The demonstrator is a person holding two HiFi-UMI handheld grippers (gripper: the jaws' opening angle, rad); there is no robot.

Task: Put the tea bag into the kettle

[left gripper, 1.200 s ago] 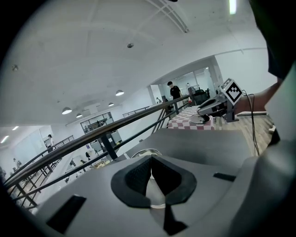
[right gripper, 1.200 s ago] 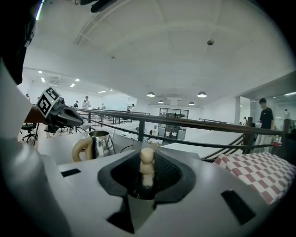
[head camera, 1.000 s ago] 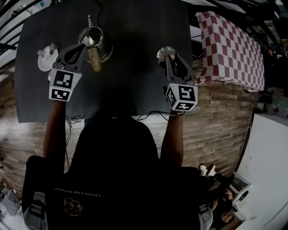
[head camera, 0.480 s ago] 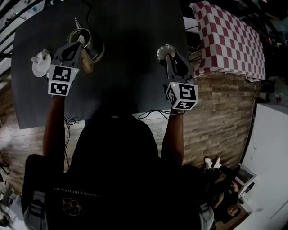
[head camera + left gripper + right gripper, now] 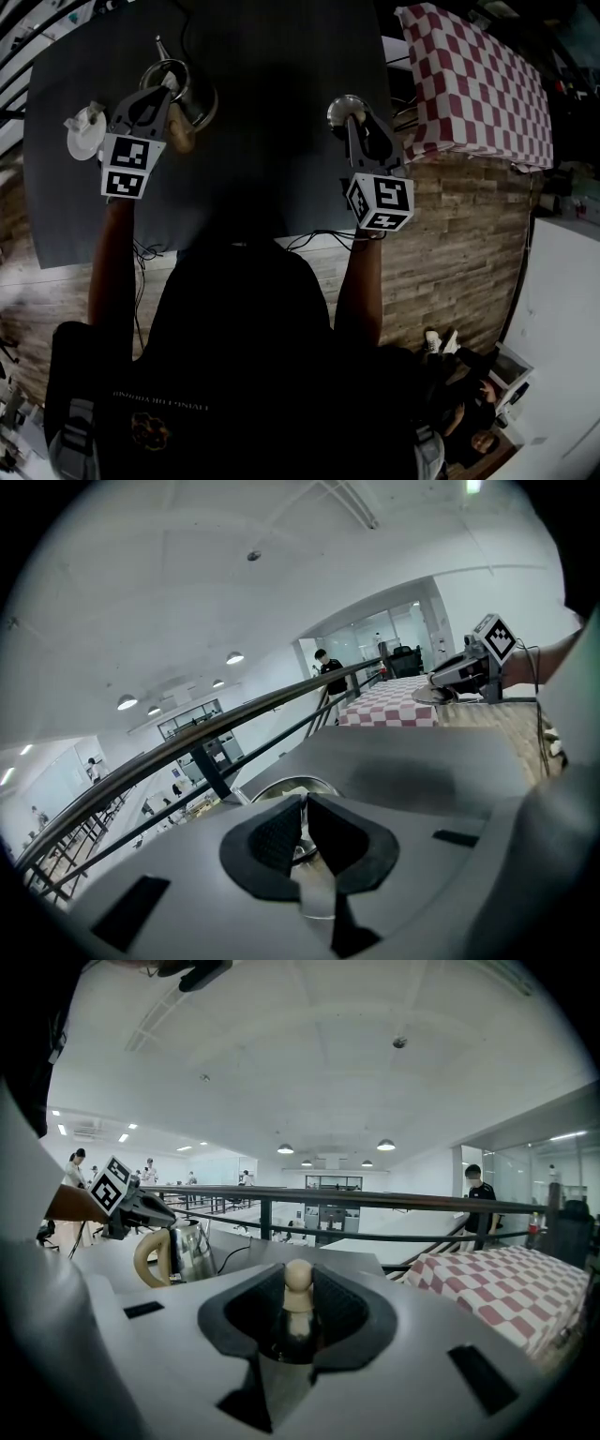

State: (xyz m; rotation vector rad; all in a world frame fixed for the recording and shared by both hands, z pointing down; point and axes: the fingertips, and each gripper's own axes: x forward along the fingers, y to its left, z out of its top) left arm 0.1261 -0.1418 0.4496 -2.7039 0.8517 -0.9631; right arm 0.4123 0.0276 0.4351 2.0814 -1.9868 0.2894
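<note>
Now, your left gripper [image 5: 165, 87]: moved over the kettle [image 5: 201, 102], upper left; near-closed jaws just loosening on the tea bag [image 5: 172, 82].
Right gripper [image 5: 355, 121]: clamps the lid [image 5: 342, 109].
Meaning: release seems imminent.

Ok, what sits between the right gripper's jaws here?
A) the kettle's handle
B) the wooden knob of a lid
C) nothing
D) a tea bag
B: in the right gripper view, the right gripper has its pads closed on the pale wooden knob, while the kettle stands apart at the left.

Red-and-white checked cloth [image 5: 478, 84]; dark grey table [image 5: 281, 122]; silver kettle [image 5: 199, 94], tan handle [image 5: 150, 1260]; brown plank floor [image 5: 450, 244]
</note>
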